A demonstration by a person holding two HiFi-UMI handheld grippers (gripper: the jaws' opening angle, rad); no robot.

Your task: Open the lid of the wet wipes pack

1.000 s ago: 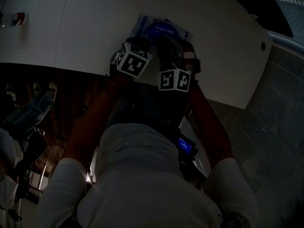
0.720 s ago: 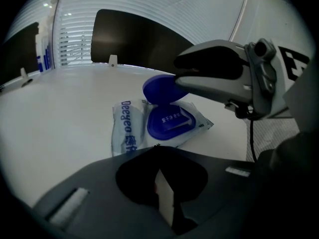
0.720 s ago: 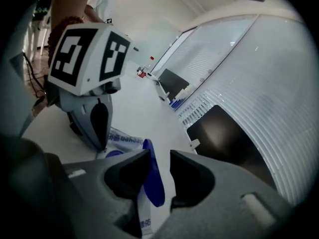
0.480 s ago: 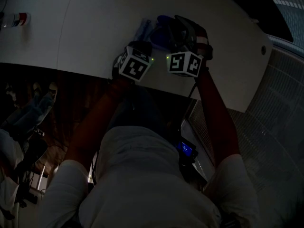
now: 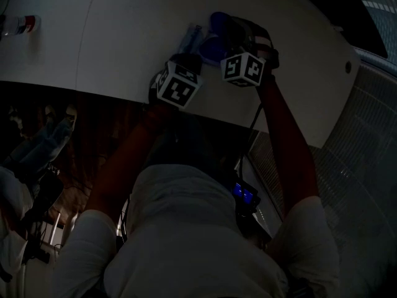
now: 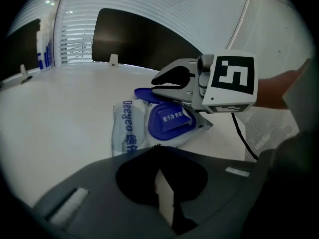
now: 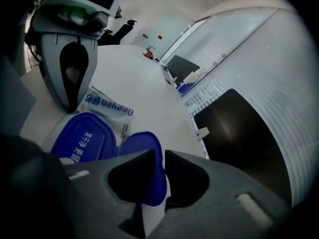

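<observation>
On the white table: wet wipes pack pinned at one end, its lid caught at the other.
Left gripper, at the pack's near end, has its jaws drawn together on a pale sliver of the wrapper's edge. Right gripper, at the far end, has just been closing its jaws; they now pinch the plain blue lid, which stands lifted beside the printed blue panel. The pack lies flat near the table's near edge, between the two grippers.
</observation>
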